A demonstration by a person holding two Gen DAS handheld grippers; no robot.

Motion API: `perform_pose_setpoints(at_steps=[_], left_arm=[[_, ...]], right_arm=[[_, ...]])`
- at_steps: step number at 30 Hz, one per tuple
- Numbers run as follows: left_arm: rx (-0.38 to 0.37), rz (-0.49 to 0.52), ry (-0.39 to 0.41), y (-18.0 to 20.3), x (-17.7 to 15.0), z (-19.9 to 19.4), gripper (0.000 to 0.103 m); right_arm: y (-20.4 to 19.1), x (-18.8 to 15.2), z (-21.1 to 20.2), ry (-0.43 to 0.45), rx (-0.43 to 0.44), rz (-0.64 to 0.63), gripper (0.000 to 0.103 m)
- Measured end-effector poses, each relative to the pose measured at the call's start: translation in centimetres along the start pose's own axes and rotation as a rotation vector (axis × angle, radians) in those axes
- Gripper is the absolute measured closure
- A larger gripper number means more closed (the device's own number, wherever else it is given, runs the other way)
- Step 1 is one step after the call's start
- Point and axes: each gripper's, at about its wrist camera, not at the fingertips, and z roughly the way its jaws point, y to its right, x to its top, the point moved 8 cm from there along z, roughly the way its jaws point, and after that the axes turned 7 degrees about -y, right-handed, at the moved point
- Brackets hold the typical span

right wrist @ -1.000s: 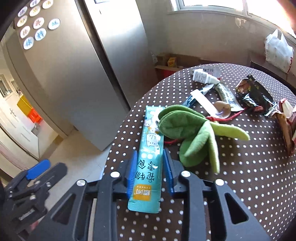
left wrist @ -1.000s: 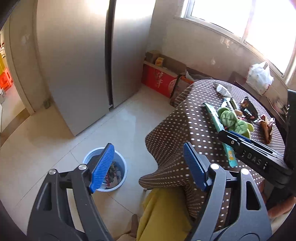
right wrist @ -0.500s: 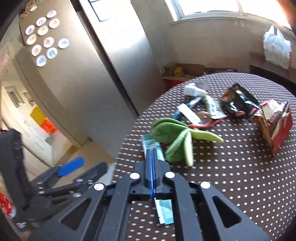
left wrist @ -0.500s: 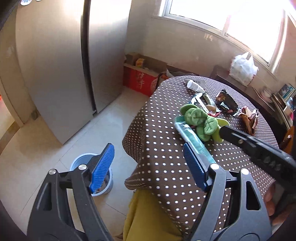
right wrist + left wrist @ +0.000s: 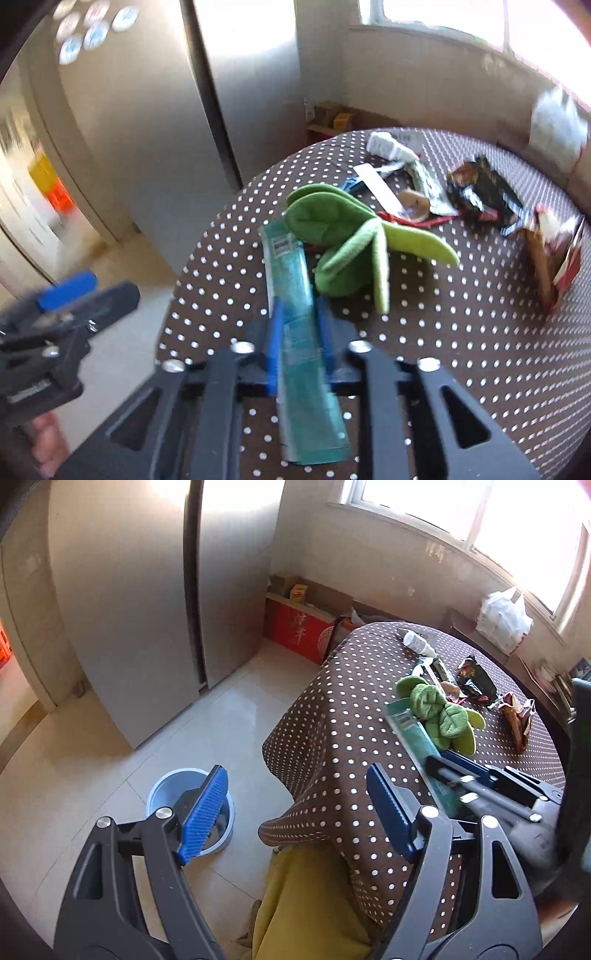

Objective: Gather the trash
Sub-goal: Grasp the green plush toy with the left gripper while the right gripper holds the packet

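On the round table's brown polka-dot cloth (image 5: 461,332), you are clamping your right gripper (image 5: 298,332) on a long teal wrapper (image 5: 295,295), its blue pads pressing the strip from both sides about midway along; the near end is sticking out toward the camera under the jaws, and the far end is reaching up beside the green plush toy (image 5: 343,236), which is lying just to the right of it, touching or nearly so. The right-wrist picture is blurred, so the print on the wrapper cannot be read. Beyond the toy, more litter is lying on the cloth: a small white bottle (image 5: 388,146) tipped on its side near the far edge, a black snack bag (image 5: 480,192) and a torn red-and-brown packet (image 5: 554,258) toward the right. You are holding your left gripper (image 5: 295,808) off the table's edge with its jaws spread wide and nothing between the blue pads (image 5: 203,812). Through that gap you are looking down at the tiled floor, where a light blue waste bucket (image 5: 166,786) is standing well apart from the table, with some scraps showing inside it. From the left wrist view, the right gripper (image 5: 436,766) is showing at the right, pinching the same teal wrapper (image 5: 413,731) on the cloth.
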Motion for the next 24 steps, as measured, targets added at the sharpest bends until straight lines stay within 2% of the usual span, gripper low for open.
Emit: perform_pose_setpoints(at_steps=[2,4,7,10,14,19,22,24], left_arm=[[-0.012,0.003,0.007,0.1,0.1,-0.1,0.027],[-0.020,0.014,0.009,0.7,0.3,-0.2,0.027],[-0.034,0.038,0.012,2.0,0.6,-0.1,0.027],[-0.055,0.065,0.017,3.7,1.0,-0.1,0.026],[-0.075,0.106,0.015,5.9,1.5,0.2,0.025],[-0.138,0.136,0.018,8.5,2.0,0.3,0.019],[-0.196,0.174,0.016,10.6,2.5,1.3,0.018],[-0.260,0.210,-0.008,12.3,2.7,2.7,0.018]], right_arm=[[1.2,-0.3,-0.9,0.004,0.065,0.069,0.095],[2.1,-0.2,-1.9,0.034,0.057,0.089,0.096],[2.5,-0.3,-3.8,0.072,0.112,0.126,0.096],[3.0,-0.3,-6.1,0.123,0.113,0.127,0.096],[4.0,-0.1,-8.9,0.182,0.159,0.153,0.096],[7.0,1.2,-12.4,0.273,0.117,0.191,0.096],[9.8,1.3,-12.6,0.284,0.068,0.251,0.096],[11.1,1.0,-12.7,0.286,0.021,0.269,0.096]])
